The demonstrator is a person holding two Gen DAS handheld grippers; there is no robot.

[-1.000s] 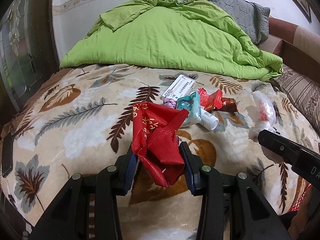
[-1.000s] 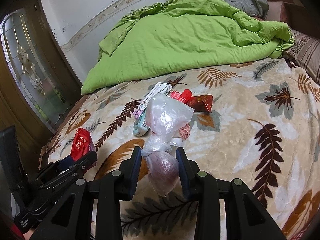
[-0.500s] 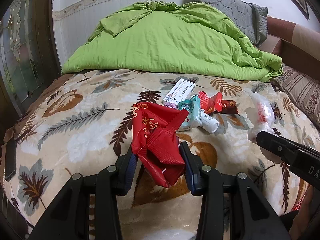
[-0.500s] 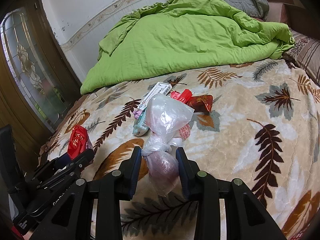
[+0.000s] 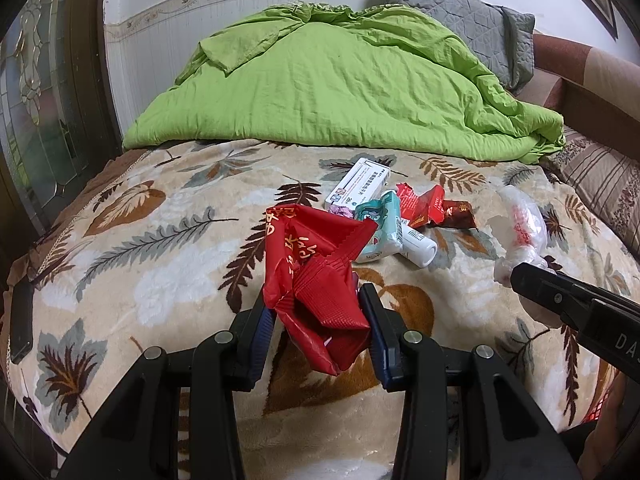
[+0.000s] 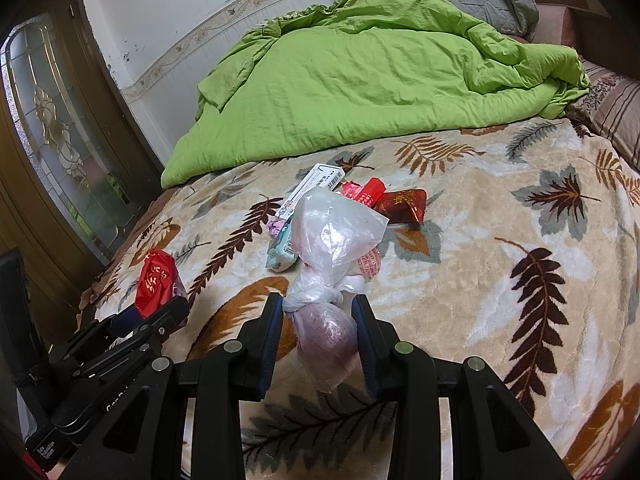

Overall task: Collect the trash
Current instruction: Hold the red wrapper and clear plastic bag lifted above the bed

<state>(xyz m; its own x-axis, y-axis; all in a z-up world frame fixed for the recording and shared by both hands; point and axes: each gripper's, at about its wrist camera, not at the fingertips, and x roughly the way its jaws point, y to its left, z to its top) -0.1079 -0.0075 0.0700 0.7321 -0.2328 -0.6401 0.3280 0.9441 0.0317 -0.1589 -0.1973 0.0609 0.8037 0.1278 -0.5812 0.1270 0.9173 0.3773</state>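
- Left gripper [image 5: 318,320]: its jaws are clamped on a crumpled red wrapper [image 5: 316,276], which sticks up and forward between the pads, above the blanket [image 5: 152,264].
- Ahead of those jaws, a little to their right, a trash pile lies on the blanket: a white box [image 5: 358,184], a teal packet [image 5: 380,230], a white tube [image 5: 418,245] and red wrappers [image 5: 424,208].
- Behind the pile lies a green quilt [image 5: 340,88].
- Right gripper [image 6: 316,330]: its jaws are pinched on a knotted clear bag [image 6: 332,248]; the pinkish bulge sits between the pads and the loose plastic fans out ahead of them.
- The same pile lies just beyond the bag.
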